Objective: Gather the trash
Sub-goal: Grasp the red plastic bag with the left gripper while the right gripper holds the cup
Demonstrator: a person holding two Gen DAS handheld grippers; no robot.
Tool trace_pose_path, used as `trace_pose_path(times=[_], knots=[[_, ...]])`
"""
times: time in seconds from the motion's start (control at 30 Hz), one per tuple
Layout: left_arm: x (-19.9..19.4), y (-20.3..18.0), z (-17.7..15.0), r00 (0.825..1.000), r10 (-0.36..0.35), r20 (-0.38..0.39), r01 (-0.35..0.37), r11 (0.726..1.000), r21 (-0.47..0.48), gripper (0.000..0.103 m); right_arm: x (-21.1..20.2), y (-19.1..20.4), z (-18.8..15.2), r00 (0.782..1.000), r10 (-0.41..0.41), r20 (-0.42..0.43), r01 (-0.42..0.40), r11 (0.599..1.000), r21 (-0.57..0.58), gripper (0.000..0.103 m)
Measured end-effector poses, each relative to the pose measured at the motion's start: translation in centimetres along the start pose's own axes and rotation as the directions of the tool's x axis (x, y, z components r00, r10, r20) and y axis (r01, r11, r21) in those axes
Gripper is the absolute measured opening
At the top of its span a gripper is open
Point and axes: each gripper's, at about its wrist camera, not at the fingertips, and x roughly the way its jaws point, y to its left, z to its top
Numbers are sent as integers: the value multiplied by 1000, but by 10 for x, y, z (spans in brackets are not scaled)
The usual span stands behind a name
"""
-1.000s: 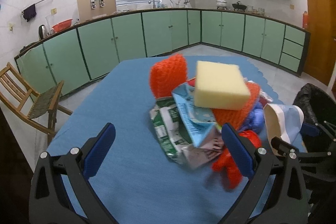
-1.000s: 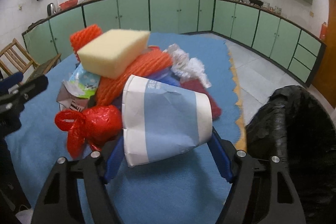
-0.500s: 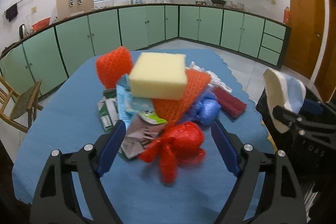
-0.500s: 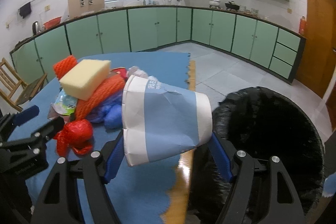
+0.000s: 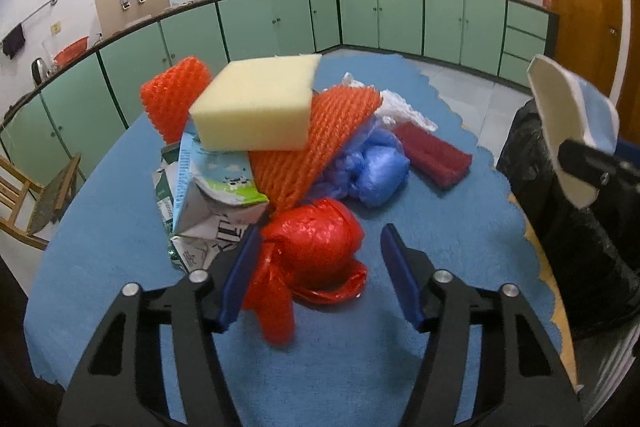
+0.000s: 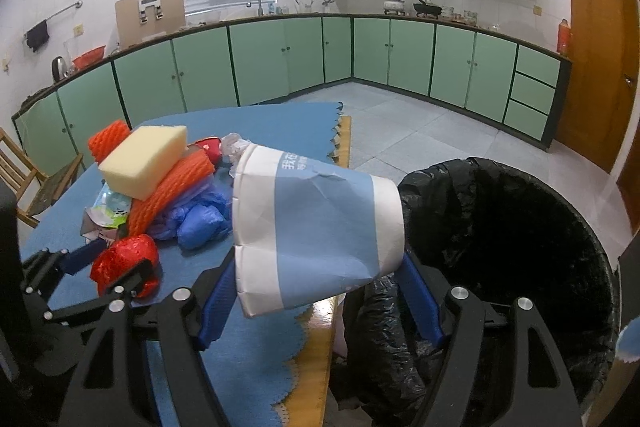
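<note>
A trash pile lies on the blue table cover: a yellow sponge, orange foam netting, a milk carton, a blue plastic bag, a dark red pad and a knotted red plastic bag. My left gripper is open, its fingers on either side of the red bag. My right gripper is shut on a crumpled blue and white paper cup, held at the table's edge beside the black-lined trash bin. The cup also shows in the left wrist view.
Green kitchen cabinets run along the far walls. A wooden chair stands left of the table. A brown door is at the right. The bin stands off the table's right edge.
My right gripper has carried the paper cup away from the pile to beside the bin. My left gripper has moved up to the red bag and narrowed around it.
</note>
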Motion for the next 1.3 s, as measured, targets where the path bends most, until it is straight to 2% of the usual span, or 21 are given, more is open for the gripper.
trace_pose_path(times=[0.13,0.33,0.37,0.4,0.43,0.57,0.7,0.73,0.8,0.93,1.07,1.1,1.13,1.3], knots=[[1,3,1,1000,-9,-4,9,1000,-9,35,-1,-1,0,1000,0,-1,0,1000,3,73],[-11,9,6,998,-52,28,52,998,-18,22,-3,0,0,1000,6,1,-6,1000,-7,73],[-16,9,7,997,-61,40,62,998,-16,17,-5,1,0,1000,7,3,-7,1000,-12,73],[-23,10,9,995,-87,57,88,996,-17,4,-6,3,1,1000,9,3,-9,1000,-15,73],[-26,11,10,992,-106,65,108,994,-20,1,-9,4,1,1000,12,5,-12,1000,-19,73],[-38,8,15,986,-136,101,136,991,-2,1,-16,6,3,1000,15,12,-15,1000,-20,73],[-30,5,9,987,-147,69,148,989,-8,7,-18,4,3,1000,11,4,-11,1000,-10,73],[-27,4,7,987,-152,57,152,988,-8,26,-18,3,3,1000,10,2,-10,1000,-7,73],[-24,1,2,989,-140,44,141,990,-9,58,-18,3,3,1000,8,0,-8,1000,-4,73],[-15,-2,0,989,-144,12,144,990,-1,64,-16,3,2,1000,2,-6,-3,1000,-4,73],[-2,-2,-6,988,-147,-39,147,989,-15,66,-14,2,3,1000,1,-7,-1,1000,-1,73],[3,-1,-7,987,-153,-59,151,988,-27,61,-14,1,3,1000,0,-8,0,1000,0,73],[6,2,-9,985,-159,-69,157,987,-39,43,-13,1,3,1000,0,-10,0,1000,1,73],[4,7,-7,984,-174,-49,171,983,-60,34,-13,1,2,1000,-2,-8,2,1000,2,73]])
